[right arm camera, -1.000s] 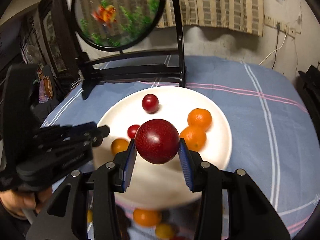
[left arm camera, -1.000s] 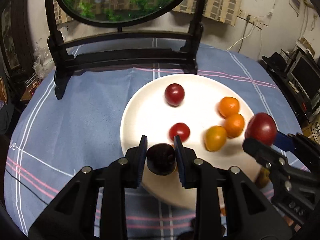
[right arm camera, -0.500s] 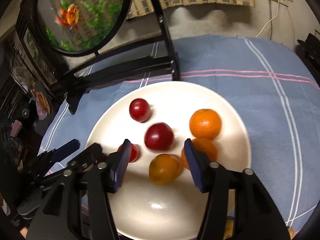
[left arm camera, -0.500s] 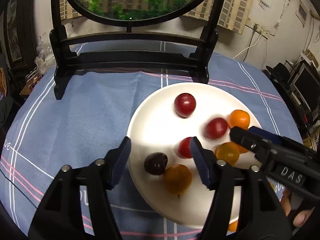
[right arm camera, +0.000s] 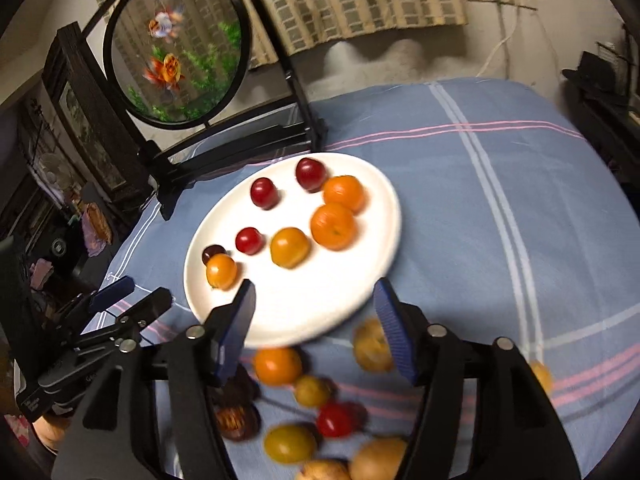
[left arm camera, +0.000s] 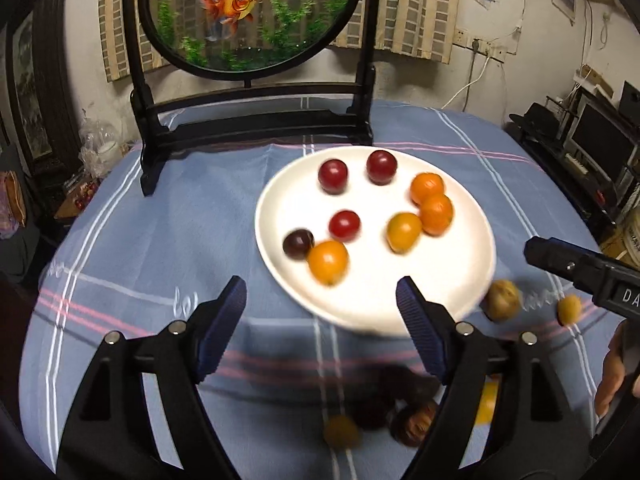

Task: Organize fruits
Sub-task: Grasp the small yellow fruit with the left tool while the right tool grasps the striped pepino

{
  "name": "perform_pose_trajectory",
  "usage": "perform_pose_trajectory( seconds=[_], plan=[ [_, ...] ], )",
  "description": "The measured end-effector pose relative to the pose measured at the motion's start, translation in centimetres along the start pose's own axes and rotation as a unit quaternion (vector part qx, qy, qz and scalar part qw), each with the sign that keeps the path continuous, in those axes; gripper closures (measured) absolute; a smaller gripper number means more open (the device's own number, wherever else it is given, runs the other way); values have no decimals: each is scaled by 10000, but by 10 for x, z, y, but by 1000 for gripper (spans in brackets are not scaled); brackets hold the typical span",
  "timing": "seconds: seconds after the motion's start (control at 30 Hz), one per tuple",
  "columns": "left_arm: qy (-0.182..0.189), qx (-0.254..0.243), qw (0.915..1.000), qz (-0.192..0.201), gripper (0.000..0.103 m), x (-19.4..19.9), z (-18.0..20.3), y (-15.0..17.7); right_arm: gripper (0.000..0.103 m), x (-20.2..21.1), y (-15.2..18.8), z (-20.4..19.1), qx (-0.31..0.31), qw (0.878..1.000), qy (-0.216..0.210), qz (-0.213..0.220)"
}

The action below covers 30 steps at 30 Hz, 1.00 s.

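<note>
Table under a blue plaid tablecloth (left arm camera: 152,240); a goldfish screen on a black stand (left arm camera: 248,16) is set at the far edge, out of the working area.

White plate (left arm camera: 452,264) sits mid-table as the collection point. Eight fruits are counted on it, loosely grouped by colour: two red plums (left arm camera: 333,176) at the far side, two tangerines (right arm camera: 333,226) touching at the right, one red cherry tomato (left arm camera: 344,224) mid-plate, an orange tomato (left arm camera: 404,231) beside the tangerines, and a dark plum (left arm camera: 298,243) touching another orange tomato (left arm camera: 328,261) near the left rim. Sorting appears partly done.

Left gripper (left arm camera: 320,312): jaws have just been opening, nothing is seen between them, and it hangs over the near rim of the plate. Right gripper (right arm camera: 314,316): jaws likewise just opening and empty, above the plate's near edge.

A loose pile of unsorted fruit (right arm camera: 316,404) is left on the cloth just short of the plate: a tangerine, yellow plums, a red tomato, brown pieces too blurred to be identified. Both grippers are likely held open for the next pick from this pile.
</note>
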<state>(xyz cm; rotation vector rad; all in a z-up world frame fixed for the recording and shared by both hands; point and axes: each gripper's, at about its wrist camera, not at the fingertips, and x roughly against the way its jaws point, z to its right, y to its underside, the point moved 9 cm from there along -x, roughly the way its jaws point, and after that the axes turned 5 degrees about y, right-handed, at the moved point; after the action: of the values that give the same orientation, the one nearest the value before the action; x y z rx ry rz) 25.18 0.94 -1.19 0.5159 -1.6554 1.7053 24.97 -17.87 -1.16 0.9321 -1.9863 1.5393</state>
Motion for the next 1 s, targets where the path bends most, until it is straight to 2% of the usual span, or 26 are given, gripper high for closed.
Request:
perform_pose_trajectory(
  seconds=[0.2, 0.3, 0.37, 0.5, 0.63, 0.87, 1.0],
  plan=[
    [143, 112, 9998, -102, 20, 22, 12, 34, 33, 45, 32, 9, 312, 9983, 261, 413],
    [225, 207, 9994, -178, 20, 24, 15, 52, 18, 60, 47, 24, 417, 9954, 582, 642],
    [278, 250, 9991, -198, 20, 23, 19, 62, 18, 64, 57, 35, 501, 9935, 753, 692],
    [184, 131, 9996, -190, 20, 23, 21, 80, 18, 64, 88, 47, 437, 9961, 680, 353],
    [87, -30, 9997, -219, 20, 25, 16, 88, 18, 65, 115, 43, 810, 9932, 823, 163],
    [53, -90, 9998, -195, 17, 25, 10, 95, 18, 62, 150, 23, 957, 9948, 299, -156],
    [18, -55, 9998, -177, 17, 20, 6, 96, 18, 58, 159, 2, 1262, 9912, 222, -326]
  ],
)
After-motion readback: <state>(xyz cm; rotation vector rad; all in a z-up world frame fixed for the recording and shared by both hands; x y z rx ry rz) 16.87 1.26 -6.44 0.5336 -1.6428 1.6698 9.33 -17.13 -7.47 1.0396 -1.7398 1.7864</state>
